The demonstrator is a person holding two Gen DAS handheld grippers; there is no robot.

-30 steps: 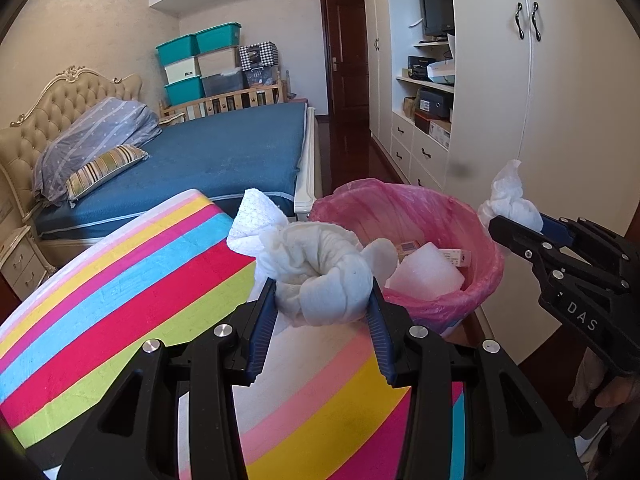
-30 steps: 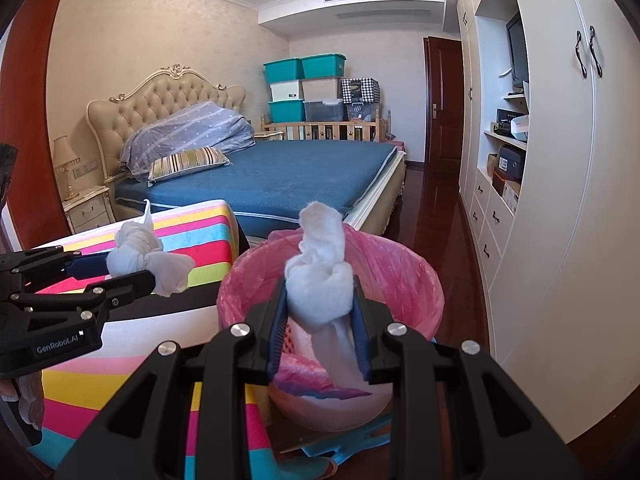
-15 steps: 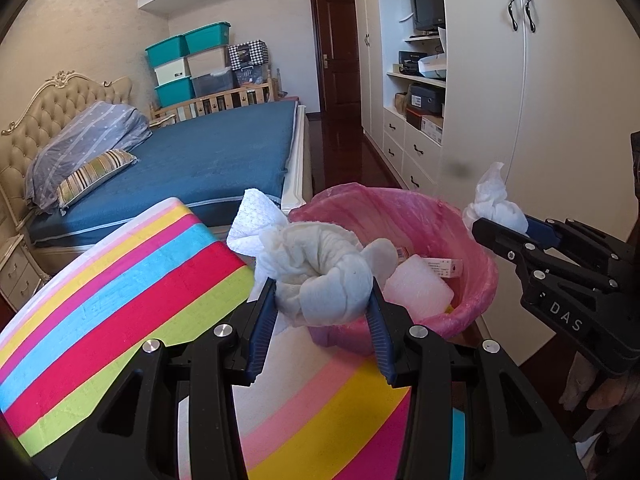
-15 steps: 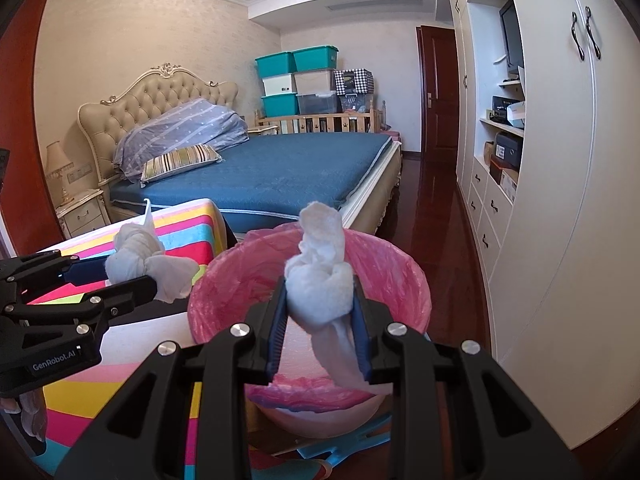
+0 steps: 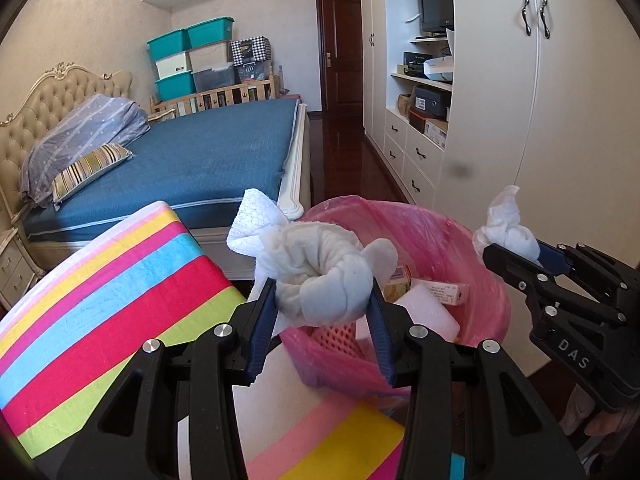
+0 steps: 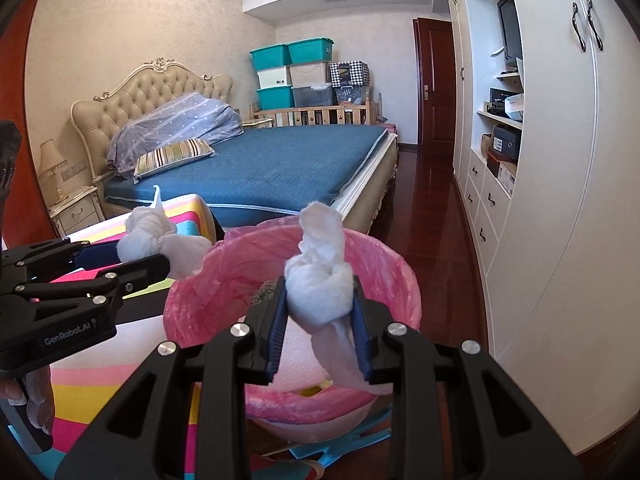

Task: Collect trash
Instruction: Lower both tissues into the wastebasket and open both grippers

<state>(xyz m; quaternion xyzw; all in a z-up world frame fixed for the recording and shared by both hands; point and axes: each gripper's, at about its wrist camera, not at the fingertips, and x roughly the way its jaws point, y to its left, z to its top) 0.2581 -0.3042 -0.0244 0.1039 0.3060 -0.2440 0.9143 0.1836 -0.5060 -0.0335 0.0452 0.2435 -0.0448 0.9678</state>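
We have carried both claws toward the pink-lined bin [image 5: 452, 240]: our left claw [image 5: 322, 316] now holds its tissue wad [image 5: 320, 276] over the near rim (earlier above the striped desk [image 5: 100, 300]); right claw [image 6: 320, 320] sits closer.

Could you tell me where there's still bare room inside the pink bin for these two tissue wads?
The trash bin is bare along its far pink wall. Its near side is crowded: a white foam block and cartons lie there.
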